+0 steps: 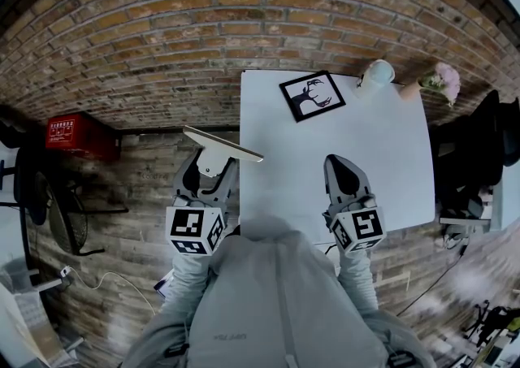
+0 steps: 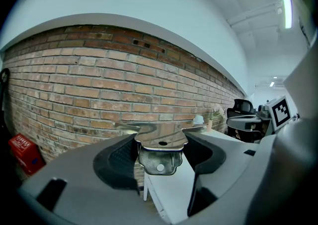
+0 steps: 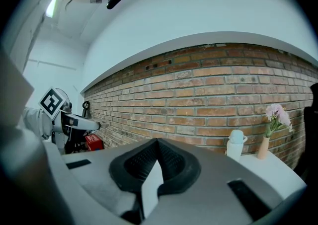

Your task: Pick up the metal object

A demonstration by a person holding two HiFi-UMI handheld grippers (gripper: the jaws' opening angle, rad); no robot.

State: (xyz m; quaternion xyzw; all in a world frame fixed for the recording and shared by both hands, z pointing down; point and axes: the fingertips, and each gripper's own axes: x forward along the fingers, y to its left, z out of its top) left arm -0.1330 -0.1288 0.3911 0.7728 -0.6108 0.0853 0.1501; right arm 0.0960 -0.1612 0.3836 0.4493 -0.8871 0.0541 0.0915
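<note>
Head view: L gripper [image 1: 213, 166] is seen clamped on the metal object [image 1: 223, 145], a flat shiny plate held just outside the left edge of the white table [image 1: 382, 155], with its right tip over that edge. R gripper [image 1: 339, 165] is held over the table's near part, with jaws together and nothing in them. A framed picture [image 1: 312, 95] is laid by the far edge. A white bottle [image 1: 376, 75] and a vase of pink flowers [image 1: 443, 80] are set at the far right corner. A red box [image 1: 71, 132] is seen on the floor, well left of the table.

L gripper view: the metal object [image 2: 161, 145] is gripped between both pads by its narrow lower part, w/ a hole in the plate above. The table's white top [image 2: 174, 194] is seen below and to the right.

R gripper view: jaw tips are shown touching, only a sliver of the table visible under them. The bottle [image 3: 235, 143] and flowers [image 3: 276, 115] are seen ahead at right, against the brick wall [image 3: 198, 90].
</note>
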